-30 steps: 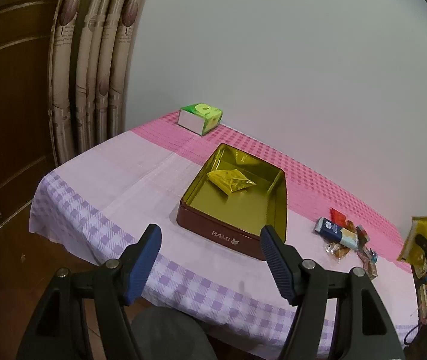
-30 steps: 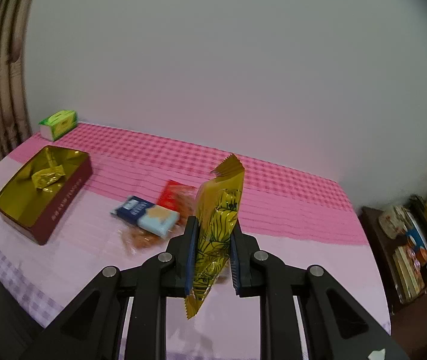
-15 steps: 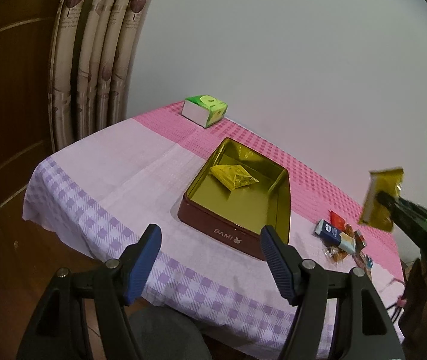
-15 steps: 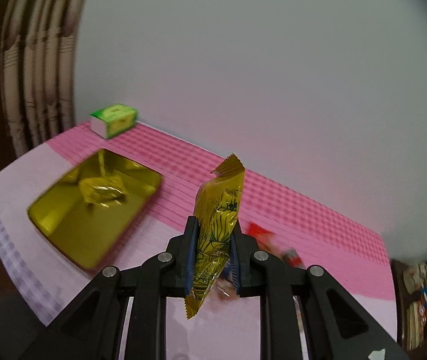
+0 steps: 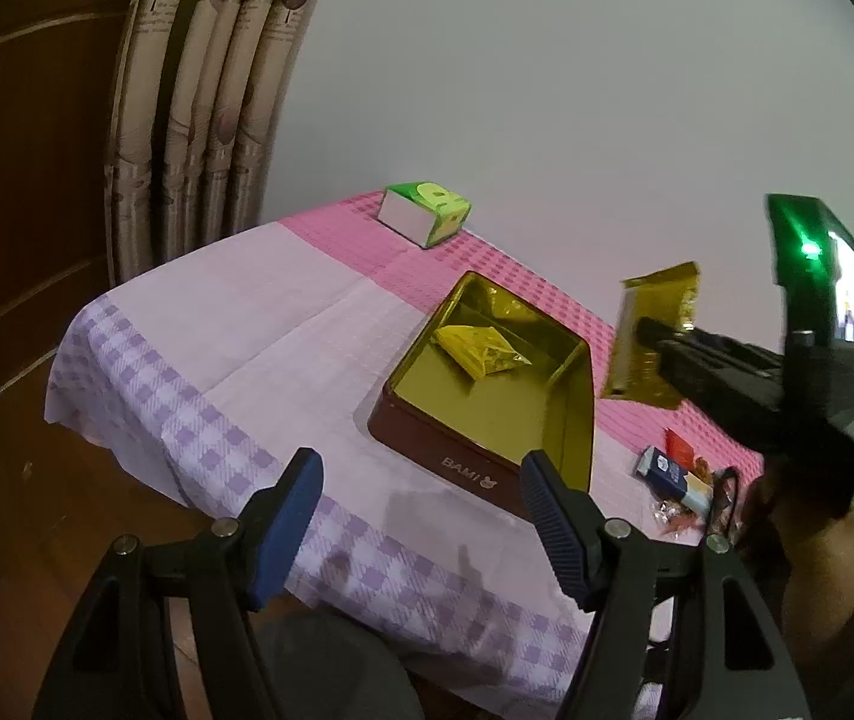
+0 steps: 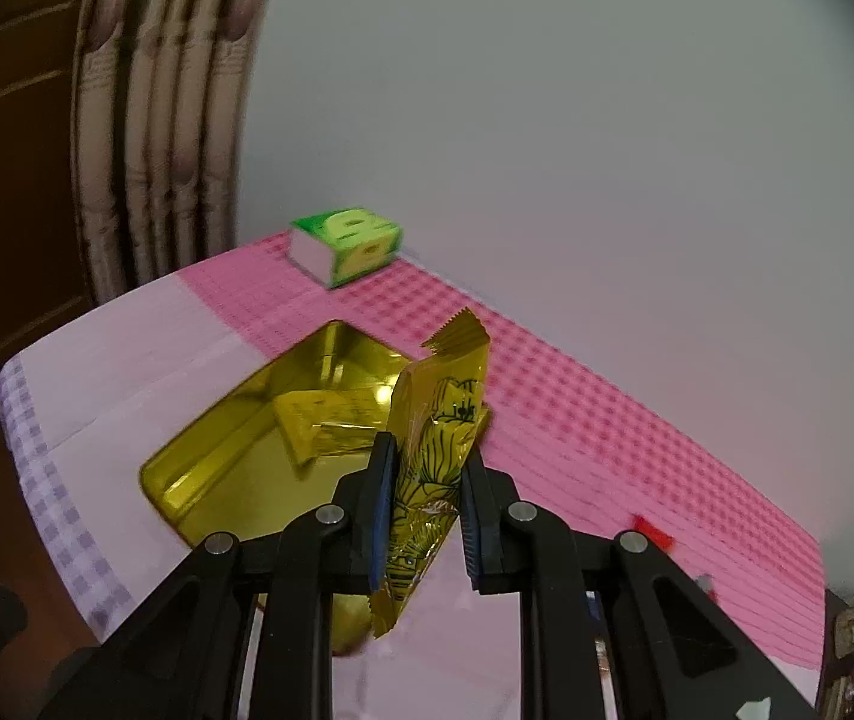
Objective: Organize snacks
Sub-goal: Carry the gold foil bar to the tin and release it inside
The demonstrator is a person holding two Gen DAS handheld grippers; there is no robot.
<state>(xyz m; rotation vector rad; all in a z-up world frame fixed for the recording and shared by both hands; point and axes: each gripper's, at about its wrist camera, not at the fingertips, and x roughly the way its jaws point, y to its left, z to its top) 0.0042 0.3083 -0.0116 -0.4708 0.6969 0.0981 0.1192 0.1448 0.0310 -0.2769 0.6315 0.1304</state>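
My right gripper [image 6: 424, 510] is shut on a gold snack packet [image 6: 433, 450] that stands upright between its blue pads. From the left wrist view, that gripper [image 5: 646, 330] and packet [image 5: 652, 336] hang in the air just right of the tin. The tin [image 5: 490, 468] is dark red outside and gold inside, and one yellow packet [image 5: 478, 348] lies in it; in the right wrist view the tin [image 6: 187, 480] lies below and left of the held packet. My left gripper [image 5: 421, 516] stays open and empty at the table's near edge.
A green and white box [image 5: 424, 213] stands at the table's far corner. Several loose snacks [image 5: 676, 480] lie right of the tin. A curtain [image 5: 199, 120] and wooden door are at the left, a plain wall behind. A hand and sleeve [image 5: 835, 588] hold the right gripper.
The right gripper has carried the gold packet leftward from above the loose snacks to beside the tin. The left gripper has hardly moved and stays open.
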